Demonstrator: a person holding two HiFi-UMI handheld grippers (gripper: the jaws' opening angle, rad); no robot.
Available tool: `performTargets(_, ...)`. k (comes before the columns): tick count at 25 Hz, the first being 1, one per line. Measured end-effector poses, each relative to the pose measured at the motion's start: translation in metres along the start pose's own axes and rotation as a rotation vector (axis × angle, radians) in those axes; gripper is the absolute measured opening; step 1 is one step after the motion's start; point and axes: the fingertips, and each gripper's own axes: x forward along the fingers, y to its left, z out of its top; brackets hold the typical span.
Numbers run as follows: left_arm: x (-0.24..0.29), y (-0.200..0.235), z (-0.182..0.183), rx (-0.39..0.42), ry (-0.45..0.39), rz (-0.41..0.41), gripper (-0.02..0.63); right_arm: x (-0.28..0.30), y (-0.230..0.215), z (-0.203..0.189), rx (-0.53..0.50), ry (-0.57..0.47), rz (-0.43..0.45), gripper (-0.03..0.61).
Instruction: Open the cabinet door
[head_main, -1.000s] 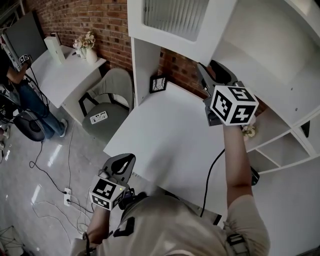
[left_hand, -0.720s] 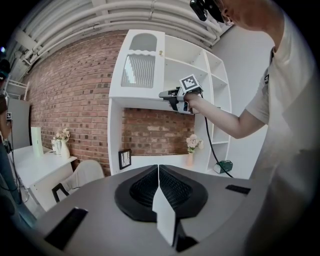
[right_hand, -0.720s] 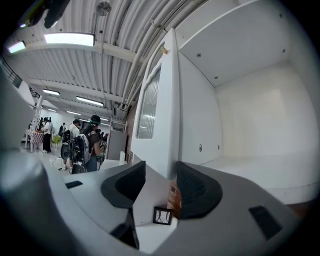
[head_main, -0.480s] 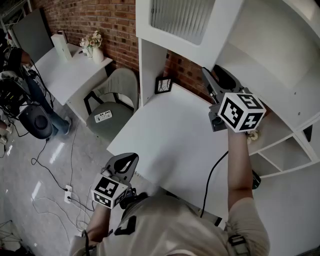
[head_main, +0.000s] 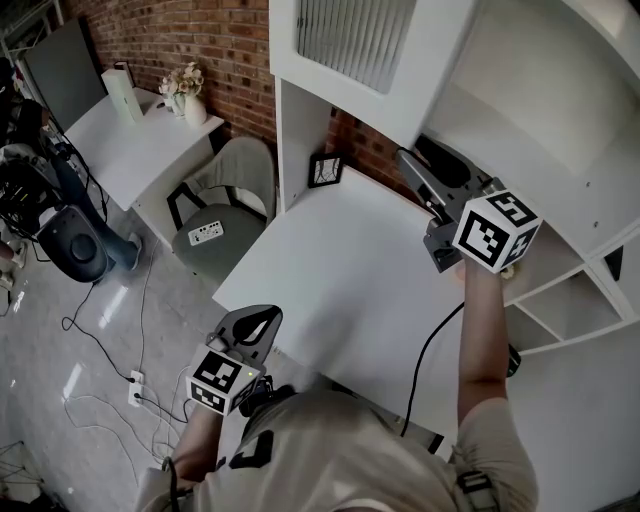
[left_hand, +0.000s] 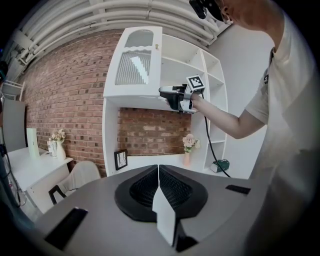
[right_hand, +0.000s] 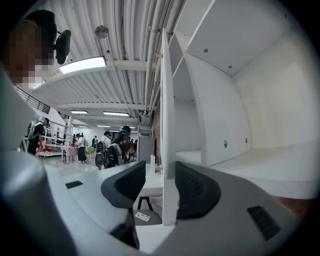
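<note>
The white cabinet door (head_main: 355, 40), with a ribbed glass pane, stands swung out from the upper cabinet. Seen from the left gripper view, the door (left_hand: 134, 65) hangs ajar above the desk. My right gripper (head_main: 418, 168) reaches level at the door's lower free corner. In the right gripper view the door's thin edge (right_hand: 167, 125) runs upright between the jaws of the right gripper (right_hand: 160, 176). The right pad lies against the edge and a gap shows at the left pad. My left gripper (head_main: 252, 325) hangs low at the desk's front, shut and empty, its jaws meeting (left_hand: 158, 170).
A white desk top (head_main: 330, 270) lies under the cabinet with a small picture frame (head_main: 322, 170) at its back. Open shelves (head_main: 570, 300) stand to the right. A grey chair (head_main: 225, 200), a side desk with a flower vase (head_main: 185, 85) and floor cables are at left.
My right gripper has shifted to the right along the cabinet front and turned, and the door has swung a little further out. The left gripper has stayed in place.
</note>
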Motion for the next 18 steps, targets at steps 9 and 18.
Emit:
performTargets(9, 0.007, -0.003, -0.005, -0.006, 0.012, -0.004, 0.021, 0.002, 0.003, -0.003, 0.066, -0.034, 0.147, 0.200)
performTargets(18, -0.006, 0.003, -0.010, -0.018, 0.017, 0.022, 0.021, 0.007, 0.007, -0.004, -0.017, -0.035, 0.131, 0.206)
